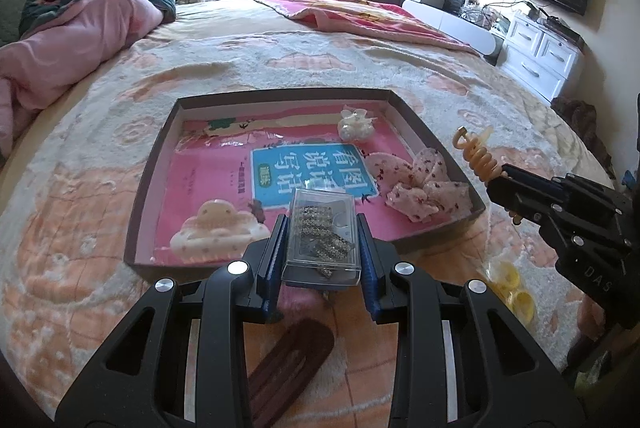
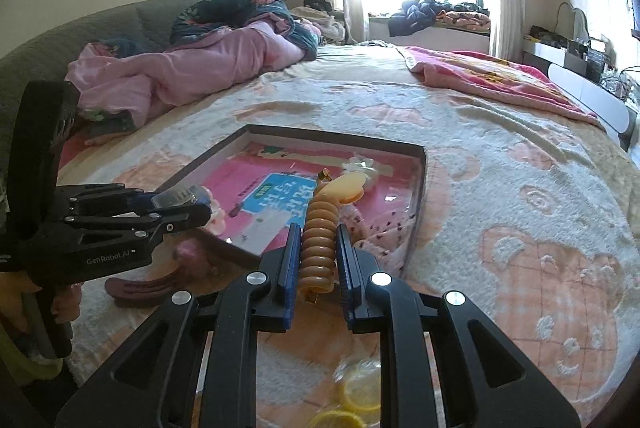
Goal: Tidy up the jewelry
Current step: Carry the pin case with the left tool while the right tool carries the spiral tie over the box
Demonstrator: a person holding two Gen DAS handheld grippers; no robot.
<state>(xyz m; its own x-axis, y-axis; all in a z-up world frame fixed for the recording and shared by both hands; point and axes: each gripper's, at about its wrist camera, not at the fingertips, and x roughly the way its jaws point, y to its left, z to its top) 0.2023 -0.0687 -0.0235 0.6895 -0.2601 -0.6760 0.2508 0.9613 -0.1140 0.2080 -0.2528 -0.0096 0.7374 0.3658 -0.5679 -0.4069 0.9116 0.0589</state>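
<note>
Jewelry sorting on a bed point(image 1: 360, 68) covered by a peach-and-cream blanket. Left claw point(image 1: 322, 240) grasps a clear case point(image 1: 322, 236) of sparkly clips between its blue pads point(image 1: 276, 248); the case juts forward from the claw over the near rim of the tray point(image 1: 148, 188). Ahead of this claw, inside the tray, lies a pink booklet point(image 1: 224, 196) with a blue label. Ahead and left of the claw sits a cream claw clip point(image 1: 216, 232); ahead and right lies a speckled pink scrunchie point(image 1: 424, 184); farther ahead rests a white flower piece point(image 1: 356, 124). Below and behind the left claw, on the blanket, lies a dark brown barrette point(image 1: 288, 368).

Right claw point(image 2: 318, 256) is clenched on a tan spiral hair tie point(image 2: 320, 244), which stands nearly upright between its pads point(image 2: 290, 260) and ends in a flat tab point(image 2: 344, 188) at the top. This claw hangs just beside the tray's near right corner. Below it, on the blanket, lie yellow rings point(image 2: 356, 396), blurred in the right wrist view. Both claws are apart from each other, the tray lying ahead of both.
</note>
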